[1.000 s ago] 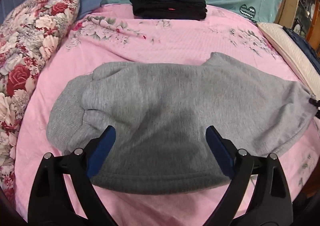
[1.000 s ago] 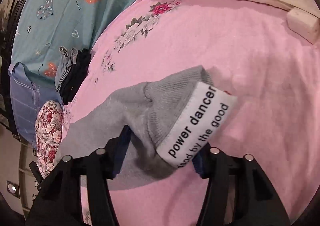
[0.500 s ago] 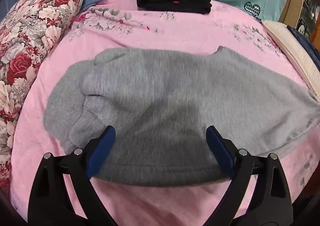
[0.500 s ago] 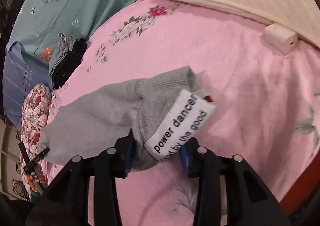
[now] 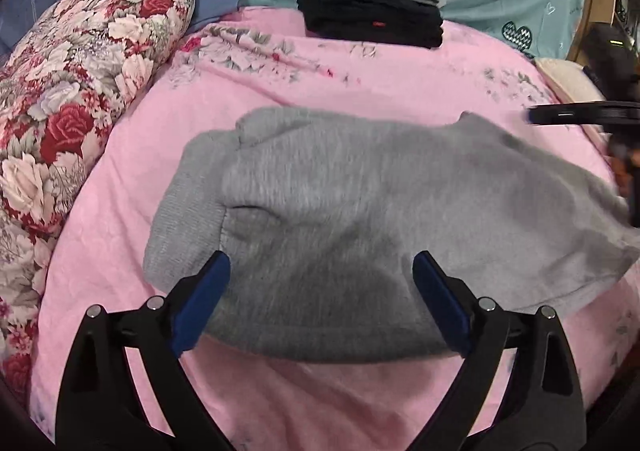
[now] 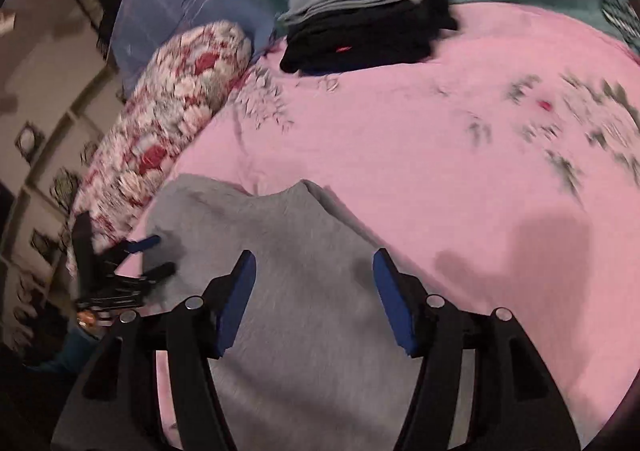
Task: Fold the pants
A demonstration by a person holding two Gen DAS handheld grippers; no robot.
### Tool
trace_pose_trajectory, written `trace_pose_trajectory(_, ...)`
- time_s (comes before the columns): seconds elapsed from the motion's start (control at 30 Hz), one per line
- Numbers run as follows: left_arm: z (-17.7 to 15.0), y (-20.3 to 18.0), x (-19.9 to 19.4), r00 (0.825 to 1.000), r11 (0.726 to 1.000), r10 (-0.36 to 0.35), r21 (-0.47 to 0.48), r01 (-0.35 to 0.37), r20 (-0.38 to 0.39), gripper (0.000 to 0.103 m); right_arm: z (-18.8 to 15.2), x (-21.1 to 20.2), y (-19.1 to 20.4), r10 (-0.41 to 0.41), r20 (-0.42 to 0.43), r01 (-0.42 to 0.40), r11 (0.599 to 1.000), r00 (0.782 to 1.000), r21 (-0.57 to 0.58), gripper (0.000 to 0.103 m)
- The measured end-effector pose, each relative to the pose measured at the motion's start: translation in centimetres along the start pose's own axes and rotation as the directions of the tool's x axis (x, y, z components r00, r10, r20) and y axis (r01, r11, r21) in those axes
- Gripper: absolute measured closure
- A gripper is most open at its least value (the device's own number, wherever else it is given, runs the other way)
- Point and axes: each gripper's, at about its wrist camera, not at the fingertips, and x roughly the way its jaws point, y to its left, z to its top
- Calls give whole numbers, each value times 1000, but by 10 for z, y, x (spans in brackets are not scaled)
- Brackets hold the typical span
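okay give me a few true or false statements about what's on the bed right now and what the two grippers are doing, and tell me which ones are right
1. The gray pants lie on the pink bedspread. True.
2. The right gripper is clamped on the pants' waistband. False: it is open above the gray fabric, holding nothing.
3. A stack of folded clothes sits at the far end of the bed, dark items under gray ones. True.
4. The left gripper is shut. False: it is open, its jaws wide apart over the pants.
5. The floral pillow lies on top of the pants. False: it lies beside them, apart.
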Motion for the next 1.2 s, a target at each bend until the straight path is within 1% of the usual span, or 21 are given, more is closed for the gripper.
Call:
trace_pose_trajectory(0.1, 10, 4, -10, 999, 1000, 3, -25, -2, 37, 9, 35, 58, 6, -11, -83, 4, 997, 996, -82, 48)
trace_pose_trajectory(0.17, 14, 8, -6, 999, 999, -11, -42, 12, 35, 9, 47, 91, 7, 7, -156, -24, 994, 988, -105, 61)
trace_pose_trajectory(0.2, 13, 10, 1, 1000, 999, -2, -47, 3, 10, 9, 48, 99, 9, -1, -181, -22, 992, 983, -125, 78)
trace_pose_trajectory(0.23, 13, 12, 9, 1000, 999, 9, -47, -10, -18, 9, 47, 107, 13, -21, -210, -14, 987, 978, -162, 87)
trace_pose_trajectory(0.3, 7, 14, 21, 998, 999, 31, -30, -32, -46, 9, 45, 108, 21, -55, -210, 2, 969, 976, -248, 92)
trace_pose_trajectory(0.37, 5, 9, 23, 997, 998, 60, 8, -59, -40, 9, 49, 99, 18, -66, -176, 17, 964, 982, -264, 95)
trace_pose_trajectory(0.43, 10, 7, 17, 998, 999, 49, 15, -48, -33, 9, 60, 99, 2, -143, -130, 111, 967, 981, -228, 103)
trace_pose_trajectory(0.47, 15, 10, 10, 1000, 1000, 19, -3, -19, -20, 9, 65, 103, -11, -202, -118, 176, 963, 972, -203, 103)
trace_pose_trajectory(0.5, 21, 14, 3, 1000, 999, -15, -29, 15, 3, 9, 68, 109, -20, -211, -127, 189, 968, 969, -167, 103)
trace_pose_trajectory(0.57, 37, 20, -10, 995, 993, -80, -78, 84, 61, 9, 67, 107, -32, -192, -130, 176, 977, 973, -121, 103)
trace_pose_trajectory(0.63, 53, 20, -11, 985, 981, -146, -118, 156, 92, 9, 62, 89, -34, -119, -115, 112, 992, 986, -63, 102)
trace_pose_trajectory(0.7, 62, 14, 4, 986, 982, -148, -109, 155, 71, 9, 56, 59, -34, -63, -77, 63, 998, 995, -10, 98)
trace_pose_trajectory(0.73, 62, 9, 17, 994, 990, -105, -92, 108, 32, 9, 51, 40, -34, -35, -49, 36, 999, 998, 16, 89)
trace_pose_trajectory(0.77, 58, 5, 37, 999, 998, -24, -66, 22, -35, 9, 43, 16, -36, -21, -12, 22, 998, 1000, 51, 79)
trace_pose_trajectory(0.8, 52, 3, 51, 997, 999, 20, -29, -22, -72, 9, 33, -7, -37, -20, 31, 17, 996, 999, 83, 58)
trace_pose_trajectory(0.83, 47, 2, 57, 997, 999, 46, 8, -45, -65, 9, 20, -33, -40, -16, 80, 7, 994, 997, 111, 52)
trace_pose_trajectory(0.87, 43, -2, 57, 996, 996, 75, 52, -72, -43, 9, 1, -66, -43, -19, 135, 0, 991, 991, 132, 52)
trace_pose_trajectory(0.93, 40, -12, 50, 993, 989, 114, 100, -111, -21, 9, -34, -120, -44, -94, 211, 57, 983, 973, 175, 50)
trace_pose_trajectory(1.03, 43, -8, 34, 996, 993, 91, 79, -90, -7, 9, -114, -200, -59, -247, 286, 139, 927, 926, 349, 48)
trace_pose_trajectory(1.1, 47, -4, 19, 999, 999, 36, 21, -37, 10, 9, -177, -239, -72, -355, 283, 181, 850, 891, 495, 48)
trace_pose_trajectory(1.2, 48, -8, 1, 996, 997, -76, -27, 77, 37, 9, -260, -261, -91, -384, 288, 98, 730, 877, 677, 48)
